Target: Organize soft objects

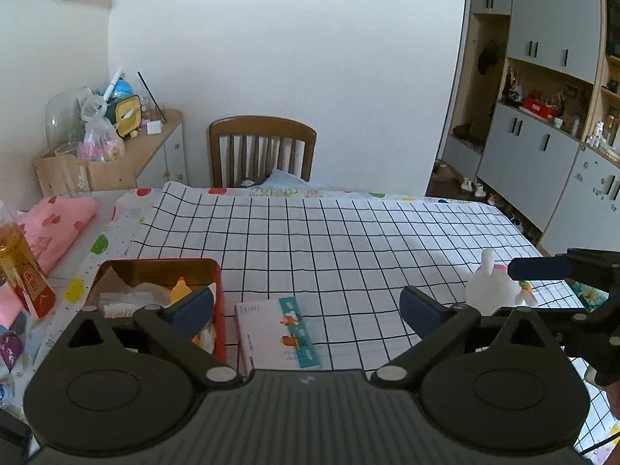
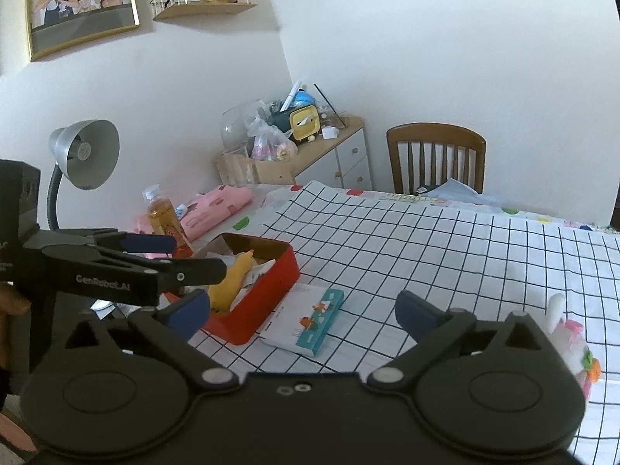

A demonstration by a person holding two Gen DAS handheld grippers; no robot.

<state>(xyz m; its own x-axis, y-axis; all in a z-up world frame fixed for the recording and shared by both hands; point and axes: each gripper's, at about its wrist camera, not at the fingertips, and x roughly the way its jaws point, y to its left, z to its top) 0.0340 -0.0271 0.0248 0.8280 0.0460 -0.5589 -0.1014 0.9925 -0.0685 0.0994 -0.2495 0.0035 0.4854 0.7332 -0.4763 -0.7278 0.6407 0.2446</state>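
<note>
An open red tin [image 1: 219,302] [image 2: 267,310] stands on the checked tablecloth [image 1: 348,240] at the near left. In it a yellow soft toy [image 1: 180,288] [image 2: 232,277] lies on white padding. A white rabbit toy [image 1: 490,290] [image 2: 556,310] with pink and orange trim stands at the near right. My left gripper [image 1: 306,304] [image 2: 182,257] is open and holds nothing, its left finger over the tin. My right gripper [image 2: 300,306] is open and holds nothing; the rabbit is outside its right finger. In the left wrist view the right gripper's fingers [image 1: 542,267] reach in beside the rabbit.
A white booklet with a teal strip [image 1: 277,335] [image 2: 306,319] lies just right of the tin. Folded pink cloth [image 1: 58,221] and an amber bottle [image 1: 19,259] sit at the table's left. A desk lamp [image 2: 85,155] and a wooden chair [image 1: 263,147] stand beyond.
</note>
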